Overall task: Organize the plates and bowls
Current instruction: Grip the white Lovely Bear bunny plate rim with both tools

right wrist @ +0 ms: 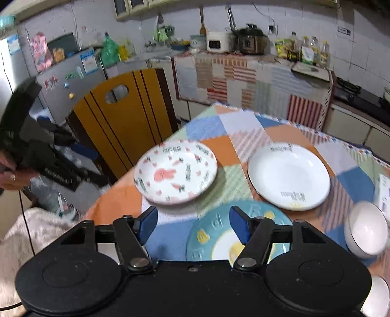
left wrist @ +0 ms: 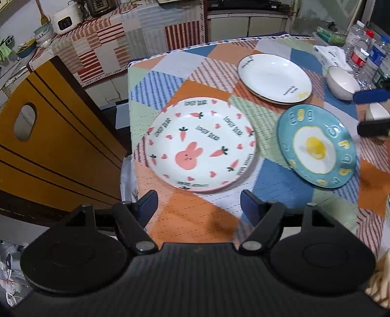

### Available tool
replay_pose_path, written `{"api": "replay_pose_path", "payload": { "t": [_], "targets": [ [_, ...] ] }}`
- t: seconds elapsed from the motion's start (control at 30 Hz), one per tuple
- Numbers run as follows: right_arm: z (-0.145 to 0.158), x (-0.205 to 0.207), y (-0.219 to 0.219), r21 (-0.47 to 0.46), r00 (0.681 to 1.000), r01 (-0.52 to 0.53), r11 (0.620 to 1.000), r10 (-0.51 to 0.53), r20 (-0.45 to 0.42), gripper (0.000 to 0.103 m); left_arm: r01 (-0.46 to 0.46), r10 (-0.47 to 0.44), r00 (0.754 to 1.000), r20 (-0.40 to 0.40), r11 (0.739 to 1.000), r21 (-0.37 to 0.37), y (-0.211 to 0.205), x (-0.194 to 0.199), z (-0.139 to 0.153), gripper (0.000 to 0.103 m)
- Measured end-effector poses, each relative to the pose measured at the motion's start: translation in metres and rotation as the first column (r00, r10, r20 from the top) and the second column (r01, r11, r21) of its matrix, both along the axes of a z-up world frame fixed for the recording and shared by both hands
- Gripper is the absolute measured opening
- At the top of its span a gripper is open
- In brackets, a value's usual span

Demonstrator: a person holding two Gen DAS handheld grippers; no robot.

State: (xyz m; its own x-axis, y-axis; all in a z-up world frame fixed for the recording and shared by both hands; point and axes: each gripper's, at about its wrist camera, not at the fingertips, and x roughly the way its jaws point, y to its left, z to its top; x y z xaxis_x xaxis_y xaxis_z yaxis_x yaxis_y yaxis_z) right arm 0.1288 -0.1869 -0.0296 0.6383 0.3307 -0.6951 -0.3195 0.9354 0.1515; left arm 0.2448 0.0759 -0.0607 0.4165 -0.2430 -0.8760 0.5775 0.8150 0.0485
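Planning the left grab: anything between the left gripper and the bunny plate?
Only bare tablecloth between left gripper and bunny plate, per left wrist view.

A white tiled wall [right wrist: 304,22] closes the far side of the kitchen. Against it runs a counter [right wrist: 243,73] draped in a striped patchwork cloth, carrying a rice cooker [right wrist: 215,41], a dark pressure cooker [right wrist: 252,40] and oil bottles [right wrist: 307,50] at the right. A silver fridge [right wrist: 70,85] with magnets stands far left. Nearer, a yellow wooden chair back [right wrist: 121,114] with a cut-out handle faces the table [right wrist: 243,126], which wears a colourful checked cloth.
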Motion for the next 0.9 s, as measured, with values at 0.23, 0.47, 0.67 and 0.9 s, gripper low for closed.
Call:
{"api": "replay_pose_path", "payload": {
  "t": [0.23,0.47,0.67,0.9],
  "targets": [
    [-0.026,0.037,-0.001,0.178,0.997,0.023,0.984,-0.035,0.068,0.071,-0.002,0.005,0.996,0.085,1.000,-0.032,0.008,0.023,-0.011,0.076],
    [-0.081,0.080,0.003,0.250,0.991,0.130,0.959,-0.119,-0.058,0.071,-0.094,0.095,0.995,0.003,0.985,-0.148,0.023,0.060,-0.041,0.075],
    [-0.112,0.103,0.011,0.205,0.991,0.097,0.974,-0.076,-0.109,0.071,-0.134,0.134,0.991,-0.007,0.985,-0.111,0.015,0.084,-0.081,0.072],
    [-0.130,0.131,0.013,0.182,0.992,0.075,0.980,-0.054,-0.119,0.069,-0.190,0.190,0.982,-0.014,0.975,-0.111,0.010,0.091,-0.112,0.052]
  ]
}}
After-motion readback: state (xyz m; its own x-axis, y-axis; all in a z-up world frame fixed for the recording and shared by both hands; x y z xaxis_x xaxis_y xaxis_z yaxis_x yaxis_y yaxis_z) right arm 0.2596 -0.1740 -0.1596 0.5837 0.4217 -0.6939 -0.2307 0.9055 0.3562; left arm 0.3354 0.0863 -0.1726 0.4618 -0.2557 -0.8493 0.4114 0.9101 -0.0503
